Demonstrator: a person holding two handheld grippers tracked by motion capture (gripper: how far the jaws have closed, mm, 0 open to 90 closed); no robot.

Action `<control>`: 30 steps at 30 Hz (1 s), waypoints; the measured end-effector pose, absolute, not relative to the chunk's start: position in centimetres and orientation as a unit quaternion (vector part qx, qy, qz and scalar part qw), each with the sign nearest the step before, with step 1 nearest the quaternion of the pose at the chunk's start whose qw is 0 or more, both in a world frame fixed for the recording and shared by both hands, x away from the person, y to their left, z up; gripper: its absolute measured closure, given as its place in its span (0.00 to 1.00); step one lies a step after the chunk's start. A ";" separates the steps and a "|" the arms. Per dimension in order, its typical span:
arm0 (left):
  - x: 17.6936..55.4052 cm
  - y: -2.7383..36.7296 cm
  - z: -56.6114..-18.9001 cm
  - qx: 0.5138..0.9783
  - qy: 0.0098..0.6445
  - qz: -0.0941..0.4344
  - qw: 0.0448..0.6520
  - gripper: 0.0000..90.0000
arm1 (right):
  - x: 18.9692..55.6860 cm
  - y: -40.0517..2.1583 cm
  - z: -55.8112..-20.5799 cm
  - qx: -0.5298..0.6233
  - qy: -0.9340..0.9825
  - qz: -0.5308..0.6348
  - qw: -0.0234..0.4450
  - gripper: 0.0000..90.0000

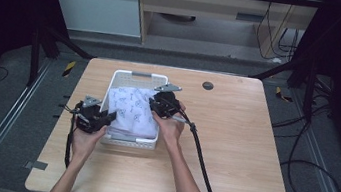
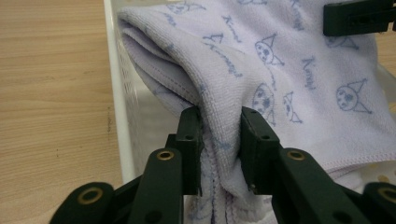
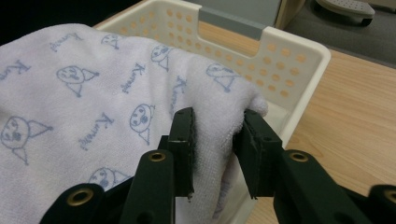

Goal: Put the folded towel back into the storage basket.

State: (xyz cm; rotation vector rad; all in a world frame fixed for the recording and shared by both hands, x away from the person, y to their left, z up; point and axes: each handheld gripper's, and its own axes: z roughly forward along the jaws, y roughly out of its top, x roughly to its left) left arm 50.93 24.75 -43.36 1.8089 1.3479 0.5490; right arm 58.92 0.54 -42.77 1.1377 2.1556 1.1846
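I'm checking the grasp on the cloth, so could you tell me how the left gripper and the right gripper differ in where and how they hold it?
The left gripper pinches the towel at a bunched fold by the basket's left wall; the right gripper clamps a rounded folded corner by the opposite wall. In the high view the left gripper sits nearer the person, the right gripper farther back. Both are shut on the same printed towel, above the basket.

Towel (image 1: 132, 110) in basket (image 1: 140, 76) on table (image 1: 233, 135), a claw at each side
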 end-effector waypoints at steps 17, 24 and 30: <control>50.1 25.3 -42.0 0.696 0.522 0.249 0.425 0.64 | 58.4 -0.4 -42.3 0.388 0.785 0.427 0.225 0.55; 49.3 24.6 -41.3 0.700 0.497 0.259 0.442 0.53 | 57.2 -2.7 -41.1 0.382 0.777 0.447 0.225 0.38; 48.6 24.5 -40.9 0.702 0.486 0.259 0.452 0.44 | 56.0 -5.0 -40.7 0.372 0.783 0.449 0.215 0.29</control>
